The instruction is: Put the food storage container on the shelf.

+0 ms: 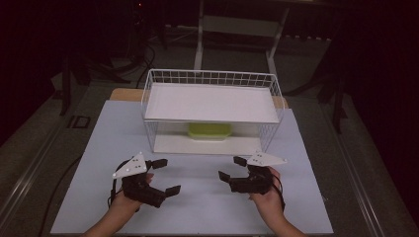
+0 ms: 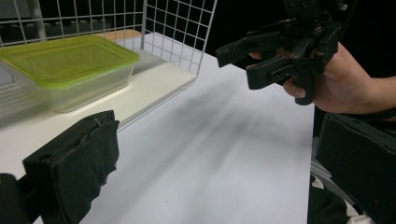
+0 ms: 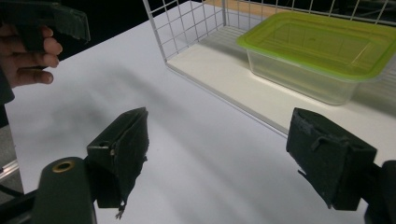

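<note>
Two grippers stand with jaws spread wide and nothing between them. Left gripper (image 1: 164, 176) hovers over the white table (image 1: 207, 207), held in the person's left hand (image 1: 129, 197). Right gripper (image 1: 232, 169) hovers well apart from it, jaws likewise parted and empty, held in the right hand (image 1: 267, 195). Beyond both, the clear container with green lid (image 1: 210, 131) rests upright on the lower shelf of the white wire rack (image 1: 212, 79), lid on. Neither gripper touches rack or container.

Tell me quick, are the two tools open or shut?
Left tool: open, holding nothing, above the table.
Right tool: open, holding nothing.
</note>
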